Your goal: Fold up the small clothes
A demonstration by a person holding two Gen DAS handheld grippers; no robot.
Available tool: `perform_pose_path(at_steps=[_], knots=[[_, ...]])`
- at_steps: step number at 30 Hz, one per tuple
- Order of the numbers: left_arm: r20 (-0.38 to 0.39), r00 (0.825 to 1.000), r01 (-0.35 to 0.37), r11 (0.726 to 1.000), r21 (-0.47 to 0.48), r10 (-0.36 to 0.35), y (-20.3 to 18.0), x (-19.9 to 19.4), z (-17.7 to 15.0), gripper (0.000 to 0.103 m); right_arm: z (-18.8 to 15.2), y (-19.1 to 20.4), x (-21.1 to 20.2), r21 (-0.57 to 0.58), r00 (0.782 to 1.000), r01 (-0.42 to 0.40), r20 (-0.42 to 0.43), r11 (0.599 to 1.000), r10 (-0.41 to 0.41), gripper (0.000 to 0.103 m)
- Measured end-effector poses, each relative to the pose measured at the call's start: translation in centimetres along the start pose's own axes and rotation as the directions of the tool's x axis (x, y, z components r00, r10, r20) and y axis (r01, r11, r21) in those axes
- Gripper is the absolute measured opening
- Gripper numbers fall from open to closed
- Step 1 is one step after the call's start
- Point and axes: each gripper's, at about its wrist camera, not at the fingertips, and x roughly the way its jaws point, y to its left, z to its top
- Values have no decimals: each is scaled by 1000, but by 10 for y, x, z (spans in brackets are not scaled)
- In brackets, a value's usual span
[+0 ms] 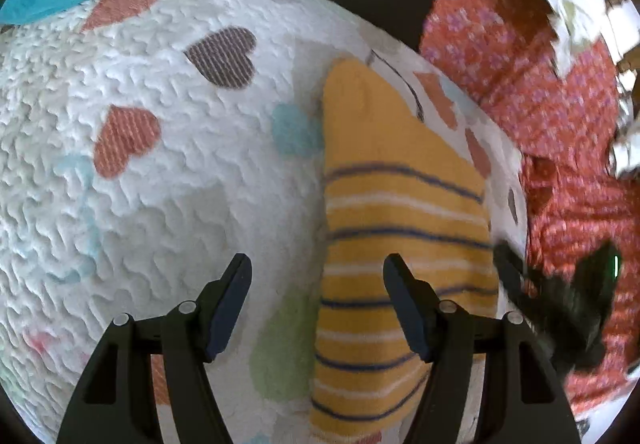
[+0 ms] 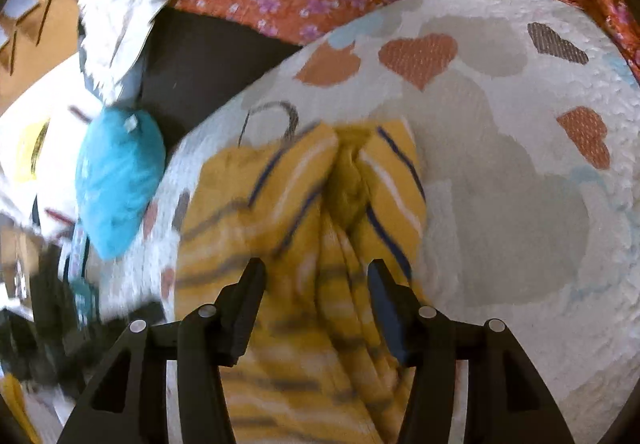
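Both wrist views close, angled down, sharing the yellow striped garment [image 1: 400, 244] [image 2: 304, 203] on the heart-print blanket [image 1: 160, 163] [image 2: 520, 203]

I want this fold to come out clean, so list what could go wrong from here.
1. The right tongs stand open around the bunched middle of the yellow striped garment; closing there may pinch several layers and set a crooked crease.
2. The left tongs are open, with only one finger over the cloth's edge, so a grab may miss.
3. The heart-print blanket beneath is puckered and soft; low fingers could catch it too.

Yellow garment [image 1: 400, 211] with navy and white stripes; heart-patterned white blanket [image 1: 140, 183].
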Motion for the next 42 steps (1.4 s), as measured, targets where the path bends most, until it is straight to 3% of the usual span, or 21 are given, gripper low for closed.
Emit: perform_pose_path(at_steps=[2,3,4,6,8,10,12,15,18,21,22,25,26,28,30,31,32,35,40,42], knots=[[-31,999,21,999,39,-20,-11,5,-15,67,14,5,16,21,1000,11,-28,1000,-10,57],[-46,998,35,997,65,-32,-20,9,-25,67,19,5,25,32,998,36,-49,999,-35,51],[-60,998,41,995,88,-36,-25,12,-32,67,23,6,32,35,997,29,-70,999,-26,27],[-99,995,20,989,147,-5,-37,23,-46,67,29,11,38,13,994,31,-103,999,-30,18],[-132,991,0,985,175,24,-43,35,-55,67,34,14,31,-24,993,74,-89,997,-76,10],[-161,986,-6,985,175,34,-44,44,-59,67,42,9,19,-42,980,196,-36,980,-197,1],[-165,986,-8,986,169,37,-43,46,-59,69,53,-5,12,-15,951,310,-2,951,-310,0],[-174,984,6,988,156,22,-41,45,-57,70,56,-23,15,-15,928,370,-36,929,-370,1],[-171,985,12,987,158,16,-40,44,-59,70,48,-26,-1,-17,962,272,-20,962,-272,1],[-162,987,15,987,160,11,-40,35,-61,70,29,-25,-22,-22,977,211,-17,977,-211,4],[-154,988,19,987,157,6,-39,30,-61,70,21,-25,-31,-17,983,180,-14,983,-180,12],[-108,994,1,990,141,15,-31,17,-58,69,-8,-22,-50,-14,995,98,8,995,-98,63],[-85,996,-14,992,126,25,-26,12,-58,70,-18,-21,-55,-17,996,89,17,996,-89,65],[-69,997,-28,995,93,35,-17,8,-58,70,-32,-16,-54,-40,996,85,13,996,-84,65],[-96,995,-30,997,76,37,-11,14,-63,70,-45,-9,-42,-89,995,88,-43,992,-93,50],[-113,993,-32,996,79,41,-10,19,-67,70,-50,-8,-34,-101,992,95,-76,990,-103,21],[-134,989,-43,994,99,57,-11,25,-73,70,-55,-9,-26,-110,986,115,-108,987,-127,11],[-92,986,-120,976,183,138,-25,26,-85,71,-65,-19,-13,-116,967,209,-124,971,-223,11],[15,987,-162,965,207,162,-38,-4,-107,71,-78,-26,-37,-105,972,191,-119,976,-203,18],[109,972,-229,948,223,210,-43,-27,-124,71,-87,-31,-54,-128,971,204,-100,971,-217,20]])
